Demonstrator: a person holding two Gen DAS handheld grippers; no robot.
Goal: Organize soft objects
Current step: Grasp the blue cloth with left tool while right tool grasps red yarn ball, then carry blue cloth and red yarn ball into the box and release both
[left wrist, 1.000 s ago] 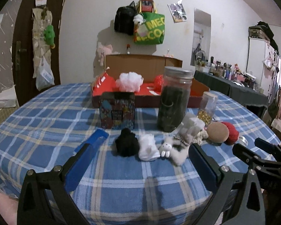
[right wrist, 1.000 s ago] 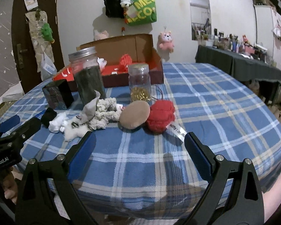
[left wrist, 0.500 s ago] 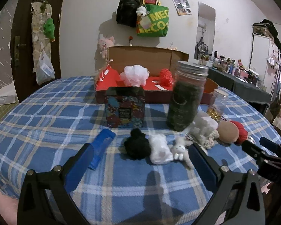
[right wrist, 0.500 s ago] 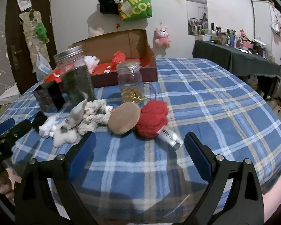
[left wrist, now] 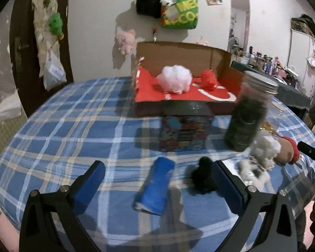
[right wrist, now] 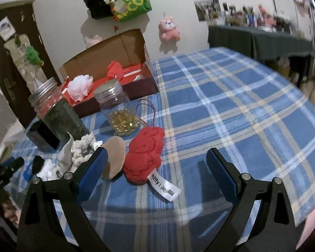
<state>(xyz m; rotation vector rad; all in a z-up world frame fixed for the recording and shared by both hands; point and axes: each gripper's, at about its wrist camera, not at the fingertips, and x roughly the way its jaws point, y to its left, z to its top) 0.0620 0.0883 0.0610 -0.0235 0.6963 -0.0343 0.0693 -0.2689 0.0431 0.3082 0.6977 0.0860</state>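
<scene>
Lived-in home room, round table under a blue plaid cloth (right wrist: 231,96), tote bag (left wrist: 179,10) and pink plush toy (right wrist: 169,29) hanging on the wall, brown door (left wrist: 23,48), cluttered side table (right wrist: 260,40)

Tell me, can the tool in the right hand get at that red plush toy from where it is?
Probably yes. The right tool is open, and the red plush toy lies on the tablecloth just ahead between its fingers. Only the tan round pad beside it crowds the left finger.

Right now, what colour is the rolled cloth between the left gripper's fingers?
Blue; the rolled cloth shows best in the left wrist view.
</scene>
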